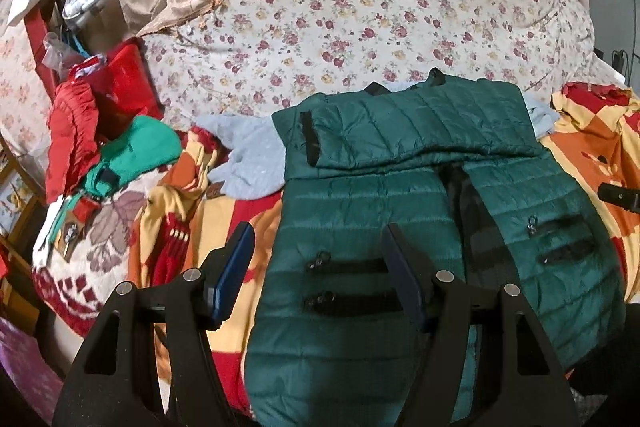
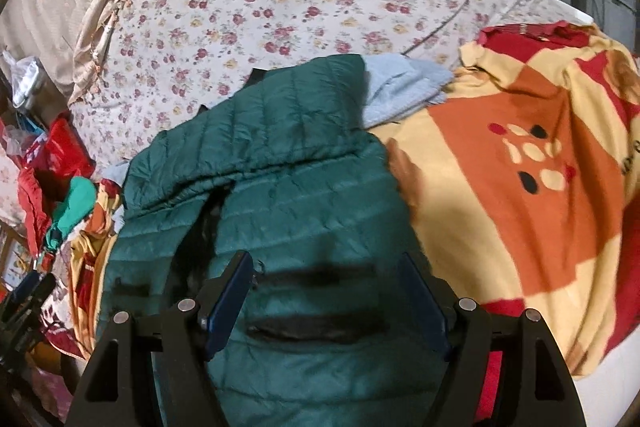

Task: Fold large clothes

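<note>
A dark green quilted puffer jacket (image 1: pixel 360 211) lies front up on the bed, its sleeves folded across the chest. It also shows in the right wrist view (image 2: pixel 288 195). My left gripper (image 1: pixel 320 239) is open and empty above the jacket's lower left panel, near the black pocket zips (image 1: pixel 352 267). My right gripper (image 2: pixel 326 267) is open and empty above the jacket's lower right panel, over a black pocket zip (image 2: pixel 316 327). The right gripper's tip shows at the right edge of the left wrist view (image 1: pixel 618 197).
The jacket lies on an orange, yellow and red blanket (image 2: pixel 520 187) over a floral bedsheet (image 1: pixel 360 19). A pale blue garment (image 1: pixel 252 159) lies under the jacket's top. Red and bright green clothes (image 1: pixel 100 139) are piled at the left edge of the bed.
</note>
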The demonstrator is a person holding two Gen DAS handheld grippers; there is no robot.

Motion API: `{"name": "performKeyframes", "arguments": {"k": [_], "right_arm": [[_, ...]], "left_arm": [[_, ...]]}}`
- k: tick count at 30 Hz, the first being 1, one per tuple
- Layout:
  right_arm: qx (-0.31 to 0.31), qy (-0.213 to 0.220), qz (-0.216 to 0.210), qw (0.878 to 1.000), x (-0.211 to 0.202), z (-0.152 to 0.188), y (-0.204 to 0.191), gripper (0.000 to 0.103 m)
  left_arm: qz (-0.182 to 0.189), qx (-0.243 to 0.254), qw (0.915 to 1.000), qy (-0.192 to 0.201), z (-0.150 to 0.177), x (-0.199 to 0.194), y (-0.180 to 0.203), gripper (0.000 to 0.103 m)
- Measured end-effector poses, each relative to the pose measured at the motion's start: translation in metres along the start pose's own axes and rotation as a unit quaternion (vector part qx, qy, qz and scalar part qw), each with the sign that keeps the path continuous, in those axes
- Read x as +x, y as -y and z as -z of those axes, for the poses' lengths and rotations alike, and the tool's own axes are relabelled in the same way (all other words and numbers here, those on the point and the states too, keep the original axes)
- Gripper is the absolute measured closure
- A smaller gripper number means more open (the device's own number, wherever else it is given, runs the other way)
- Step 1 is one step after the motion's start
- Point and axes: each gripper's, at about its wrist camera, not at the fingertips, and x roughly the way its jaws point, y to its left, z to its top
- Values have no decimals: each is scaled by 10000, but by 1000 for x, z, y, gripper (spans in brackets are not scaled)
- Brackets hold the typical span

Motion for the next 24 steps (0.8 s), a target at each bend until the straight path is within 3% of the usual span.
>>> {"name": "performKeyframes", "arguments": {"k": [10,14,17,21,24], "right_arm": [[91,21,502,9987,-21,22,44,30],[170,-203,570,9980,-17,29,65,30],[246,-475,460,9975,-5,35,76,30],[415,-759,74,9962,15,39,83,30],[518,-912,-278,9941,29,41,83,30]], "left_arm": [[-80,-622,9980,42,13,-24,-51,37],[-144,-1052,9942,-196,25,-9,-85,37],[115,-1247,9900,-655,38,20,-103,37],[791,-1747,9734,-1257,58,64,-120,37],[1324,-2167,9540,-1595,72,97,-129,37]]}}
